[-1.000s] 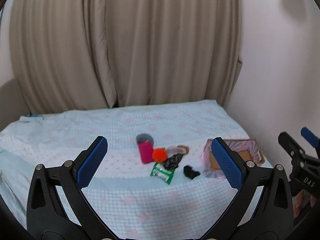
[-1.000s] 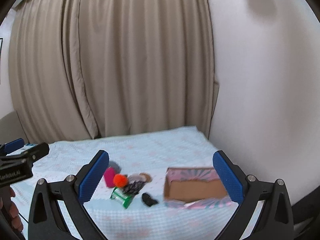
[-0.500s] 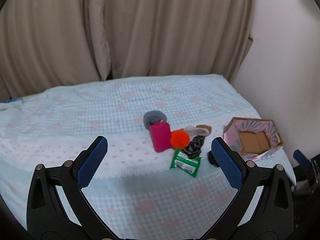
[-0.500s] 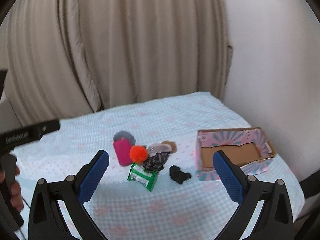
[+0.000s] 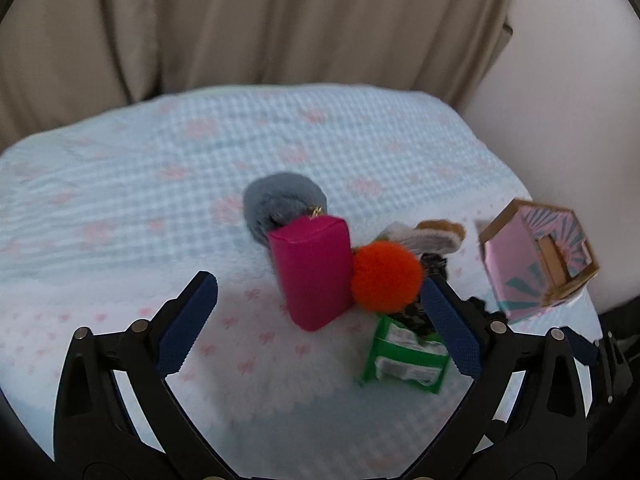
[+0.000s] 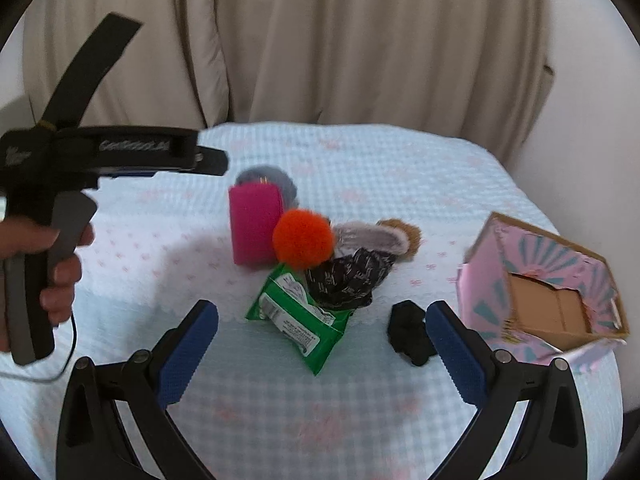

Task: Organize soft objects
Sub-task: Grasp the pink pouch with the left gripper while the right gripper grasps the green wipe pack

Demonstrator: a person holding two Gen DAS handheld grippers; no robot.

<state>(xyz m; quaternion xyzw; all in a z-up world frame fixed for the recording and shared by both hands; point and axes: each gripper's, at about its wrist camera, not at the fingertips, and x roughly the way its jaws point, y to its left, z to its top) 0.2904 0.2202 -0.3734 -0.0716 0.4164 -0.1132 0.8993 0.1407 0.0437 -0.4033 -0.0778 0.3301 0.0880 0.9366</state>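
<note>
Clutter sits in one tight cluster near the middle of the bed (image 6: 400, 168), under a light blue checked cover with pink bows. A pink pouch (image 6: 254, 226) stands upright with a grey fluffy ring (image 6: 280, 178) touching it from behind. An orange pompom (image 6: 303, 237) presses against the pouch's right side. To the pompom's right lies a grey and tan plush piece (image 6: 376, 236), and just in front of that a dark patterned scrunchie (image 6: 348, 280), which overlaps the top corner of a green packet (image 6: 298, 322). A black scrunchie (image 6: 410, 334) lies apart to the right, between the packet and the box (image 6: 540, 280).

The box, pink-printed cardboard, rests tilted at the bed's right edge, near the white wall (image 6: 592, 80), its open top facing up and bare cardboard showing inside.

The left gripper (image 5: 320, 326) hovers above the cover with its jaws wide apart and nothing between them; the pouch and pompom lie just beyond its tips. The right gripper (image 6: 322, 350) also has its jaws spread and empty, framing the packet and black scrunchie. A hand (image 6: 44, 264) holds the left gripper's handle at the left of the right wrist view.

Bare cover stretches wide to the left of the cluster and behind it, up to the beige curtain (image 6: 360, 40). In front of the cluster, free cover runs to the near edge.
</note>
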